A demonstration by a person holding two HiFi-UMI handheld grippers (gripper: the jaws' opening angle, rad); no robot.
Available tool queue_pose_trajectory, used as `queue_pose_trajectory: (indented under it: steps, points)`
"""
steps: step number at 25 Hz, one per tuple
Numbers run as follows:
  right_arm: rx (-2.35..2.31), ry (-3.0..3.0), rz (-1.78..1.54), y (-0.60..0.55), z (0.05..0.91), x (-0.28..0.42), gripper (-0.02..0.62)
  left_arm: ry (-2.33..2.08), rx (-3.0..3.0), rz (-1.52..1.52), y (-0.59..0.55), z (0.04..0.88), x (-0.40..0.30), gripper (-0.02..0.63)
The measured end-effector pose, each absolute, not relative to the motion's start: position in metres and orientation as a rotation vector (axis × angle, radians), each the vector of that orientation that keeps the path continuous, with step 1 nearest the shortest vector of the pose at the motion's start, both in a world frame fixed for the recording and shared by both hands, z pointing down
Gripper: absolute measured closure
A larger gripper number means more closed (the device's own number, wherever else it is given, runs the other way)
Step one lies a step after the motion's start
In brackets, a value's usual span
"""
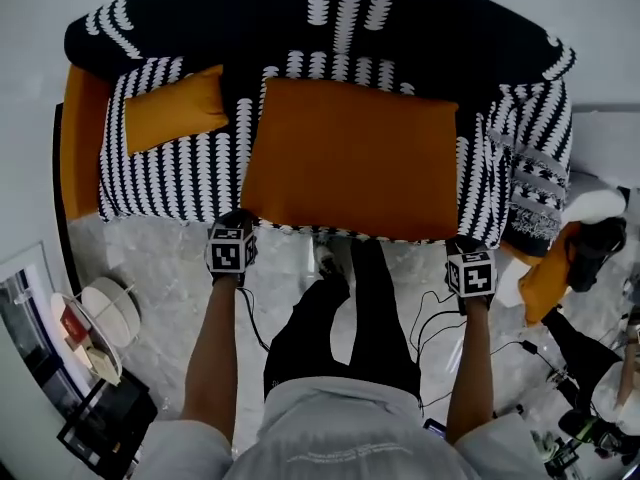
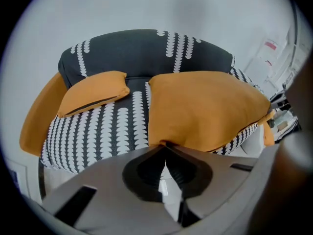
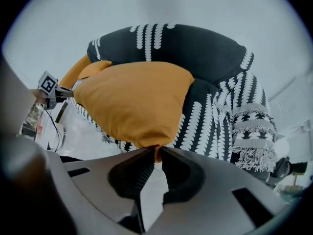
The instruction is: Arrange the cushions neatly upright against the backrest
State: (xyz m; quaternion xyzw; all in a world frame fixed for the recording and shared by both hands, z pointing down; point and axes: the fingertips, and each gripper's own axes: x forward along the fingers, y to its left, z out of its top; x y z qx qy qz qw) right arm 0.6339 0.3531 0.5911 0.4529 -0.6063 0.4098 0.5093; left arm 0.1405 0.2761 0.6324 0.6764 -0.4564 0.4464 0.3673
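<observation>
Fingers (image 2: 146, 166) of the left gripper (image 2: 164, 144) (image 1: 238, 218) are closed on the near left corner of the large cushion (image 2: 205, 106) (image 1: 350, 158), with the orange fabric pinched at their tips. Fingers (image 3: 137, 173) of the right gripper (image 3: 156, 152) (image 1: 462, 240) are likewise clamped on the near right corner of the same cushion (image 3: 132, 102); a tuft of fabric sits between the tips.

Large cushion: spread roughly flat over the middle and right of the seat (image 1: 160, 178). Its near edge is held up at the front of the sofa (image 1: 330, 28), and its far edge reaches toward the foot of the backrest (image 2: 142, 50). It is not upright.

Small cushion (image 1: 172, 111) (image 2: 95, 92): at the left end of the seat, tilted, near the orange armrest (image 1: 82, 138), apart from the large one.

Blanket (image 1: 535, 188) (image 3: 252, 126): fringed, draped over the sofa's right end.

Floor (image 1: 160, 258): marble, with cables beside the person's legs.
</observation>
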Motion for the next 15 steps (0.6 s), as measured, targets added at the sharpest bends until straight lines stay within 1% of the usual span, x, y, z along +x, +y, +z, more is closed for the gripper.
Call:
queue_pose_trajectory:
  steps: [15]
  points:
    - [1.16, -1.527, 0.926, 0.226, 0.524, 0.659, 0.546, -1.318, 1.786, 1.088, 0.169, 0.537, 0.166, 0.583]
